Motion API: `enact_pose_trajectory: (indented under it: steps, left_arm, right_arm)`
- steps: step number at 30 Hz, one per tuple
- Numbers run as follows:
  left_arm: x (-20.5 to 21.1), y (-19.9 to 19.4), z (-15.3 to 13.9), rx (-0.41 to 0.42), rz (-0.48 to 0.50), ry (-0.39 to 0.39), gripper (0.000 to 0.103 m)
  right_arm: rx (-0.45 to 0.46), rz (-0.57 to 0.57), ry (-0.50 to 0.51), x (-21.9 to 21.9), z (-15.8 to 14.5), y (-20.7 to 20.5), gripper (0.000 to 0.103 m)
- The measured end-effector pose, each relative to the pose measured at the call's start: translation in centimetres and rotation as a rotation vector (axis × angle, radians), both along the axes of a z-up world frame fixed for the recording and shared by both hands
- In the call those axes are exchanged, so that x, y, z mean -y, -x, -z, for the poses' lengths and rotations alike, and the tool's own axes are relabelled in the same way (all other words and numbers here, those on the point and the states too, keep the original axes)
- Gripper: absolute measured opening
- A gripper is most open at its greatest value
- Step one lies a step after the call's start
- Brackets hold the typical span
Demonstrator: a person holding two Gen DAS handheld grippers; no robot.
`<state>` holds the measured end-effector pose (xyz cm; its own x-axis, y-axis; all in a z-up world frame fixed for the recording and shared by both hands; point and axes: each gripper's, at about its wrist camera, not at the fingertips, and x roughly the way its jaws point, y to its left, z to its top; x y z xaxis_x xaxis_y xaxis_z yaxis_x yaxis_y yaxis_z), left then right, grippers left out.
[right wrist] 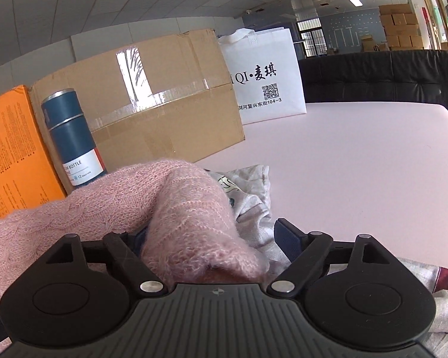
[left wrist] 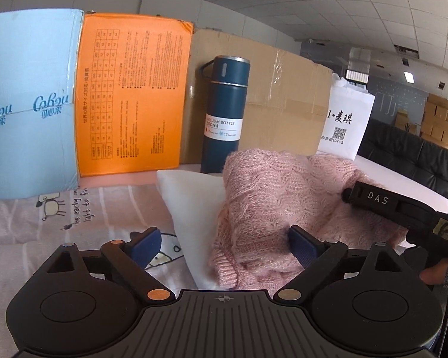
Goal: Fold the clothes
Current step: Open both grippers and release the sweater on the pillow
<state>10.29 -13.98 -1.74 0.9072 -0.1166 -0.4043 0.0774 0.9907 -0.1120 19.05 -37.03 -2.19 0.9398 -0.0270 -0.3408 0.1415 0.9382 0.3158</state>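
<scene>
Pink sweater (left wrist: 271, 197) lies bunched on a white folded piece (left wrist: 191, 205), in front of the blue bottle (left wrist: 224, 113) and cardboard box (left wrist: 271, 95).

Your left gripper (left wrist: 224, 247) stands wide; the ribbed hem sits between its fingers, and the 3 o'clock pad (left wrist: 303, 246) rests against the knit without clamping.

Your right gripper (right wrist: 215, 238) is also wide, a knit fold draped loose between its fingers.

Handling, by judgement: light, floppy, fuzzy, stretchy. It should snag rather than slip. Take it by the ribbed hem or a seam edge.

Long axis in the left view runs roughly 7 to 2 o'clock, hem nearest you. Too crumpled to tell where the neck points.
</scene>
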Motion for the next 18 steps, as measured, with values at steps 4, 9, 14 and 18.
enact_pose_trajectory:
  steps: [4, 9, 14, 18]
  left_arm:
    - [-1.9, 2.9, -0.5, 0.029, -0.035, -0.018, 0.098]
    - [-5.2, 6.2, -0.9, 0.030, -0.091, -0.008, 0.099]
    - [-8.5, 9.1, -2.0, 0.059, -0.131, -0.009, 0.102]
    - [-10.3, 11.0, -3.1, 0.097, -0.140, -0.014, 0.103]
  right_arm:
    - [0.129, 0.007, -0.020, 0.1, -0.8, 1.9, 0.088]
    - [0.321, 0.174, -0.079, 0.8, -1.5, 5.7, 0.101]
    - [0.382, 0.297, -0.135, 1.2, -2.6, 9.7, 0.103]
    - [0.431, 0.269, -0.128, 0.4, -4.6, 14.3, 0.103]
